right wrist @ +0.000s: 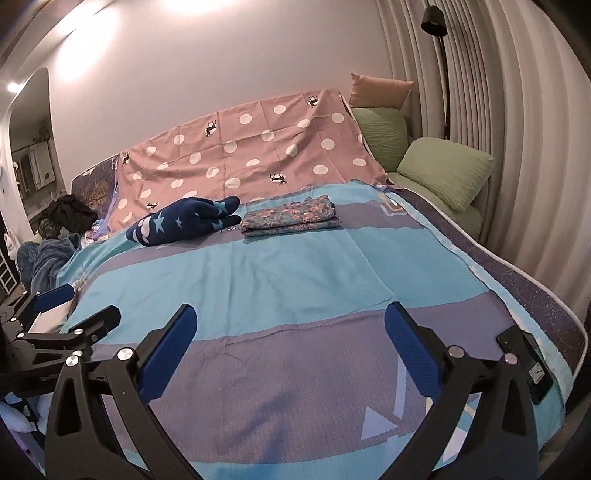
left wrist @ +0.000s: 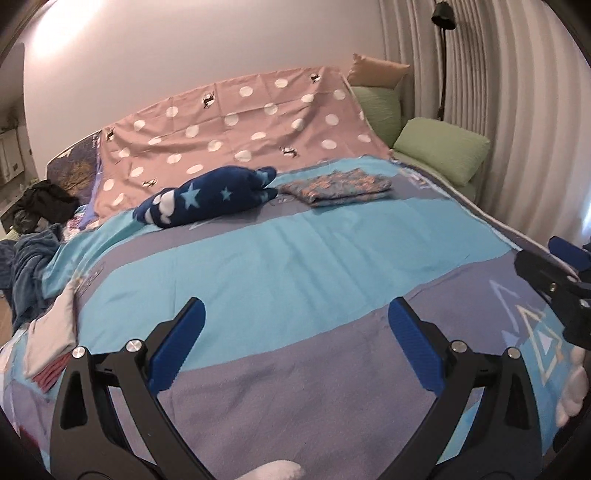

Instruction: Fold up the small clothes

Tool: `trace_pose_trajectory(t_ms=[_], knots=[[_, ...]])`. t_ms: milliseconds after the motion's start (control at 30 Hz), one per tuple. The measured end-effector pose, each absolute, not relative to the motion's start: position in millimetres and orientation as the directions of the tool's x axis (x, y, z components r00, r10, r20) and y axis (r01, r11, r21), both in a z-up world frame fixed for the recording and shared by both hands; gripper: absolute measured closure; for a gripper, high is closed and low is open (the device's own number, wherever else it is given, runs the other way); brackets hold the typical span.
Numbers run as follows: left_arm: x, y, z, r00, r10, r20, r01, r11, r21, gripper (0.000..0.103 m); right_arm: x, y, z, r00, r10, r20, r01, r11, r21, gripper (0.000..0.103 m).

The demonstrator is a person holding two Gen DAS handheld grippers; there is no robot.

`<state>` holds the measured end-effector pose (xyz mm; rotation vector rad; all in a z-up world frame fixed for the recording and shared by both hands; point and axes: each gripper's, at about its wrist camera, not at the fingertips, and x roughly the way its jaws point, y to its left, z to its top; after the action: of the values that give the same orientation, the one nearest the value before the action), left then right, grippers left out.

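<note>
A folded floral garment (left wrist: pixel 338 185) (right wrist: pixel 291 218) lies at the far middle of the bed. A navy fleece piece with light blue stars (left wrist: pixel 207 199) (right wrist: pixel 184 223) lies rolled to its left. A white and pink folded stack (left wrist: pixel 50 334) sits at the bed's left edge. My left gripper (left wrist: pixel 295 347) is open and empty, low over the blue and purple bedspread (left wrist: pixel 295 258). My right gripper (right wrist: pixel 290 343) is open and empty, beside it to the right. Each gripper shows at the edge of the other's view, the right one (left wrist: pixel 554 273) and the left one (right wrist: pixel 74 314).
A pink polka-dot sheet (left wrist: pixel 236 122) drapes over the headboard. Green pillows (left wrist: pixel 441 149) and a tan cushion (left wrist: pixel 376 70) lie at the far right by a floor lamp (left wrist: pixel 443 14). Dark clothes (left wrist: pixel 44 203) pile at the far left. A black phone (right wrist: pixel 528 363) lies at the right edge.
</note>
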<state>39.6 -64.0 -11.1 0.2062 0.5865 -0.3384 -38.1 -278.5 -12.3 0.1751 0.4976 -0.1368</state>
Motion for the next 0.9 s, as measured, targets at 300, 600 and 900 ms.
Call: trace_pose_trajectory(t_ms=[300, 600, 900], knots=[[33, -52, -9, 0.779, -0.273, -0.565, 0.359, 0.932, 0.045, 0.002, -46, -273, -11, 0.863, -0.103, -0.494, 0.184, 0.976, 0.118, 0.001], [25, -53, -1, 0.784, -0.303, -0.542, 0.378, 0.925, 0.03, 0.002, -45, -277, -14, 0.854, -0.106, -0.509, 0.199, 0.971, 0.133, 0.001], [20, -60, -5, 0.775, -0.305, -0.554, 0.392, 0.919, 0.043, 0.002, -47, -277, -17, 0.851, -0.103, -0.515, 0.197, 0.971, 0.132, 0.001]])
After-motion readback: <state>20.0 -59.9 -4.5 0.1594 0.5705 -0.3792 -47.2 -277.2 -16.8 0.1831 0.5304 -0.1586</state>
